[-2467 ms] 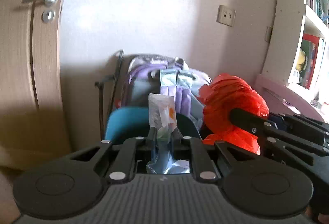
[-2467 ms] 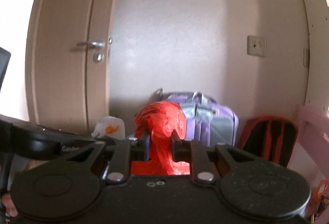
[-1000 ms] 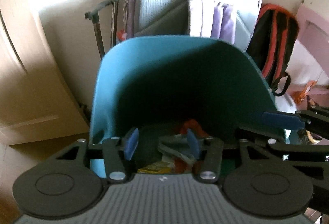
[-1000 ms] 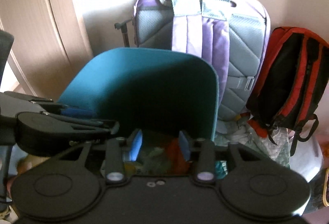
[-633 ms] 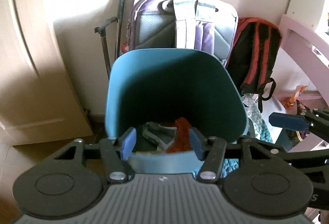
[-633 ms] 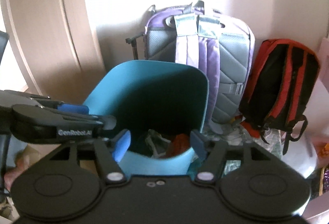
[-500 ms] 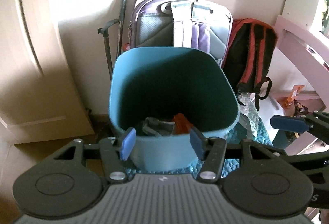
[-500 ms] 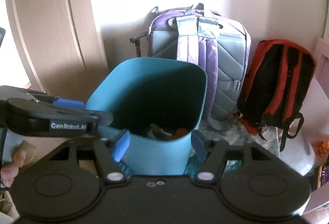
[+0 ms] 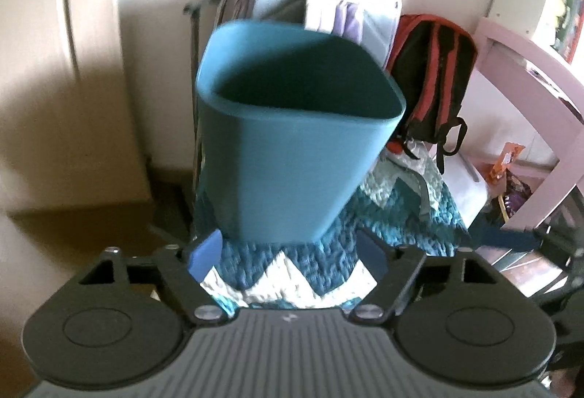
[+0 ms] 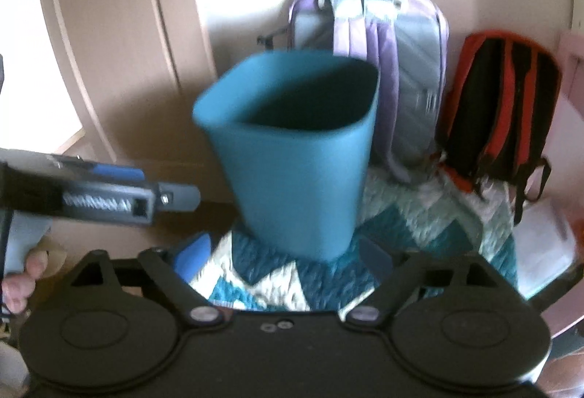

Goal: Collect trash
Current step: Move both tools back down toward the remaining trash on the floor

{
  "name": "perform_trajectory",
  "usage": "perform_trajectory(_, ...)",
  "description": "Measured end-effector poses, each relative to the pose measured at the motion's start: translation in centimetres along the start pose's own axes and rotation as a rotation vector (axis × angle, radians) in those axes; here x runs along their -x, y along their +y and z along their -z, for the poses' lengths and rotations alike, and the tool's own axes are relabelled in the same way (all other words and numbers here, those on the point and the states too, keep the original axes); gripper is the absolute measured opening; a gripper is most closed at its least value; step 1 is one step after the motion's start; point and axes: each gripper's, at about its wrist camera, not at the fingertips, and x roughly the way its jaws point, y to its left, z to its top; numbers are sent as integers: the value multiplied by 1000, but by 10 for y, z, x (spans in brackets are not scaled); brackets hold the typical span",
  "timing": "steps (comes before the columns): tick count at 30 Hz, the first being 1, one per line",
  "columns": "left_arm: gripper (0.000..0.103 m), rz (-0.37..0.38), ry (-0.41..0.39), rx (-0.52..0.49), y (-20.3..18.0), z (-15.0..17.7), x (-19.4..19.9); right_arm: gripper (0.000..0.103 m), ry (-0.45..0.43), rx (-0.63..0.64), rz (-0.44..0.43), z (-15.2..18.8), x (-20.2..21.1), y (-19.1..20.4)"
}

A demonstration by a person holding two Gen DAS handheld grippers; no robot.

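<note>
Both grippers emptied and pulled back from the bin

The left gripper (image 9: 288, 254), earlier clamped on a clear wrapper, and the right gripper (image 10: 283, 254), earlier clamped on a red plastic bag, now gape with nothing between their fingers. The teal bin (image 9: 292, 157), seen from above a second ago, now stands farther off, its contents out of sight.

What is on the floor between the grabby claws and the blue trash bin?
Only the blue-and-white zigzag rug. Both wrist views show it running from the open left gripper and right gripper up to the teal bin, which stands on it.
</note>
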Motion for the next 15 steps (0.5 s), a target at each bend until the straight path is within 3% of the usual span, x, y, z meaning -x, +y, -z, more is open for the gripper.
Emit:
perform_trajectory(8, 88, -53, 101, 116, 26, 77, -74, 93, 112, -26, -17, 88, -60, -18)
perform_trajectory(15, 88, -101, 282, 261, 66, 151, -171, 94, 213, -129, -17, 156, -134, -46)
